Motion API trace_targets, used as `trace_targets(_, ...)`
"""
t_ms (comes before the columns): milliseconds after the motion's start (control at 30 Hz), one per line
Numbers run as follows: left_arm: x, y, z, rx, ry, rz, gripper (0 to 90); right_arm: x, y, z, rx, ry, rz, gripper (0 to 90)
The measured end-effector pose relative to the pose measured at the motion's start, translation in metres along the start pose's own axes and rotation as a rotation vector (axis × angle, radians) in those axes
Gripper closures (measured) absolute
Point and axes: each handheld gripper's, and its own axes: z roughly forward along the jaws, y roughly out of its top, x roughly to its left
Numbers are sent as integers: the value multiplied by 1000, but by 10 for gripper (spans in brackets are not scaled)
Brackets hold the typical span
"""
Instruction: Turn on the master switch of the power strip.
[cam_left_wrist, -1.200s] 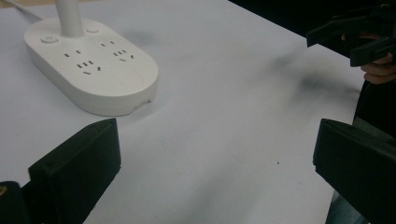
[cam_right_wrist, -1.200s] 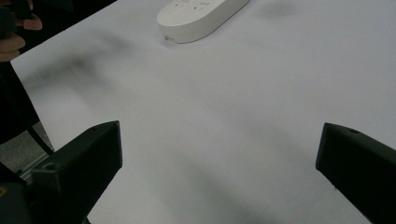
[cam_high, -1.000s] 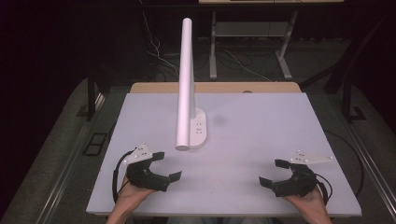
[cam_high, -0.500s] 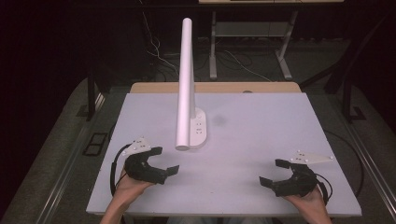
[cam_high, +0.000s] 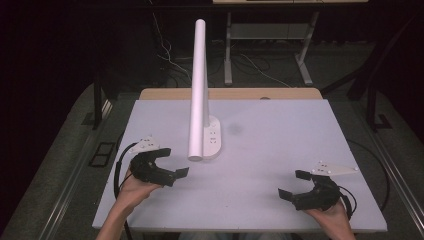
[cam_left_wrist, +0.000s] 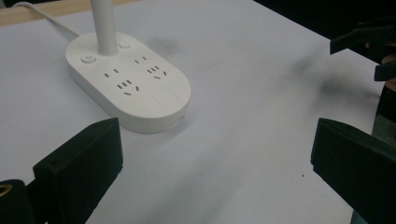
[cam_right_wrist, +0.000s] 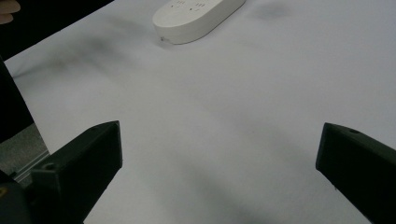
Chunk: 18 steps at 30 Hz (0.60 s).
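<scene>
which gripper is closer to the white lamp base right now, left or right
Left. The left gripper sits just beside the near end of the white lamp base, jaws open and apart from it. The right gripper is farther off, near the table's front right corner, also open.

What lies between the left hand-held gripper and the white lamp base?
Nothing: in the left gripper view, bare white table runs from the open left hand-held gripper to the lamp base. The high view shows the same gap.
</scene>
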Motion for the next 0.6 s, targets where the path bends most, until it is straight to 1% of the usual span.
trace_targets(167, 4, 7, 2, 17, 4, 15, 12, -1, 0, 0, -2, -2, -2, 0)
trace_targets(200, 4, 9, 2, 15, 6, 10, 12, -1, 0, -1, -3, -3, -1, 0)
trace_targets(333, 9, 15, 4, 26, 11, 18, 12, -1, 0, -1, -3, -2, -4, 0)
trace_targets(600, 18, 25, 7, 37, 13, 19, 13, -2, 0, -1, -2, -2, -5, 0)
